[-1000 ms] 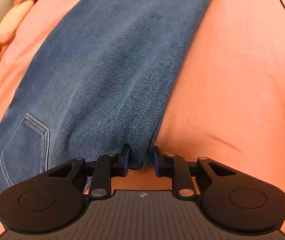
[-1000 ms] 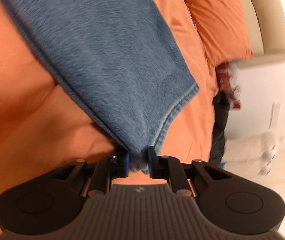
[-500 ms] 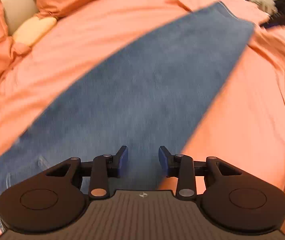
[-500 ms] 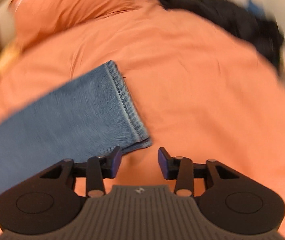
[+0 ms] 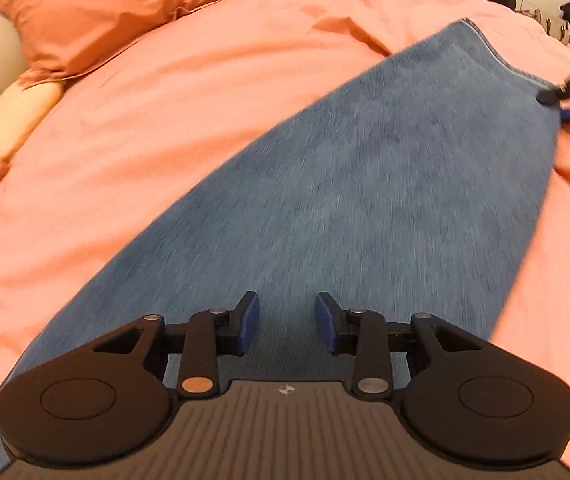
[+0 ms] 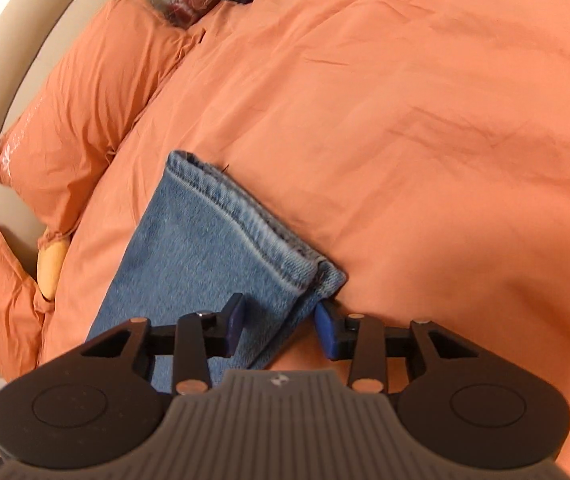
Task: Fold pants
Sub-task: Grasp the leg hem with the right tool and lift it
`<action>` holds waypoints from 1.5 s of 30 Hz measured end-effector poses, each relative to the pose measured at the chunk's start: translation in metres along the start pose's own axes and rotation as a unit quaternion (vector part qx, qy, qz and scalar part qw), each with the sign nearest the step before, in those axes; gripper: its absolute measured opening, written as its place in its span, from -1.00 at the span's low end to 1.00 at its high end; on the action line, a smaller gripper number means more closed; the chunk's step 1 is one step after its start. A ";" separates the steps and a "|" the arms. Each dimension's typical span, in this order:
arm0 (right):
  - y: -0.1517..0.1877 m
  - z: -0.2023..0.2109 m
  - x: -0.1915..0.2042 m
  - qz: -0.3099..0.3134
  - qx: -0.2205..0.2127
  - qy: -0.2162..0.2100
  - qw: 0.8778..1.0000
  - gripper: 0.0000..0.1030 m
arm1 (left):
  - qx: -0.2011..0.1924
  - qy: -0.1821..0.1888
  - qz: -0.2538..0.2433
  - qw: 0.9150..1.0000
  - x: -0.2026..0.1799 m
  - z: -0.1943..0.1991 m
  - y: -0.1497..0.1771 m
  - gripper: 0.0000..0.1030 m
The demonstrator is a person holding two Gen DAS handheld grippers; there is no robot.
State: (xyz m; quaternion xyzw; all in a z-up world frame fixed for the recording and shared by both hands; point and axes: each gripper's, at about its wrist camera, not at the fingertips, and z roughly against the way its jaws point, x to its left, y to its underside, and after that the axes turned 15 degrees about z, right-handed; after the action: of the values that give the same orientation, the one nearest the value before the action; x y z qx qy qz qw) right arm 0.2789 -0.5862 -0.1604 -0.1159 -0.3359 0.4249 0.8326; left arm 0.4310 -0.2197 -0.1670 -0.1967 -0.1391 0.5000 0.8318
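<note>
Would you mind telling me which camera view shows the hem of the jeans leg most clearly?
The right wrist view: the hem lies close and sharp, stitching and layered edges visible, just ahead of the open right hand-held gripper. The left wrist view shows the same hem only far off, small and blurred, beyond the long stretch of denim.

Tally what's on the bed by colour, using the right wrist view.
Blue: 1, the jeans
Orange: 3, two pillows and the duvet
Yellow: 1, a cushion
Total: 5
</note>
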 end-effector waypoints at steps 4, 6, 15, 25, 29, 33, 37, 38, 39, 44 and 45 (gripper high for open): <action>0.004 0.005 0.004 0.026 -0.021 0.009 0.999 -0.65 | -0.012 -0.007 0.012 1.000 -0.007 -0.027 -0.034 -0.28; 0.001 0.007 0.007 0.039 -0.024 0.014 0.999 -0.73 | -0.016 -0.013 0.017 1.000 -0.011 -0.040 -0.052 -0.31; -0.008 0.010 0.014 0.083 -0.012 0.027 0.996 -0.77 | -0.016 -0.024 0.053 0.998 -0.016 -0.070 -0.091 -0.39; -0.015 0.028 0.038 0.120 -0.033 0.028 0.992 -0.84 | 0.004 0.073 -0.050 0.996 -0.060 0.001 -0.033 -0.63; -0.020 0.048 0.060 0.146 -0.052 0.019 0.988 -0.86 | 0.033 0.098 -0.098 0.990 -0.084 0.010 0.006 -0.70; -0.023 0.069 0.090 0.172 -0.070 0.009 0.983 -0.87 | 0.047 0.097 -0.098 0.989 -0.095 0.003 0.028 -0.72; -0.017 0.093 0.140 0.244 -0.091 0.005 0.965 -0.88 | 0.050 0.098 -0.061 0.992 -0.092 0.000 0.034 -0.74; -0.015 0.099 0.154 0.266 -0.097 0.004 0.959 -0.88 | 0.047 0.098 -0.058 0.992 -0.089 0.006 0.035 -0.73; -0.013 0.106 0.168 0.286 -0.102 0.001 0.953 -0.88 | 0.041 0.098 -0.057 0.993 -0.086 0.015 0.038 -0.73; 0.010 0.132 0.247 0.386 -0.111 -0.018 0.916 -0.88 | 0.004 0.083 -0.056 0.995 -0.041 0.069 0.063 -0.71; 0.017 0.134 0.264 0.405 -0.109 -0.020 0.908 -0.88 | -0.001 0.077 -0.052 0.996 -0.029 0.078 0.069 -0.71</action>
State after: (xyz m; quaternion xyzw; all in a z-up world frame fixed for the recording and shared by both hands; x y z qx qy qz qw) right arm 0.2889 -0.3806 0.0535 -0.3233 -0.3206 0.6884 0.5646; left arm 0.3303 -0.2014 -0.1310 -0.2281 -0.0855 0.4397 0.8645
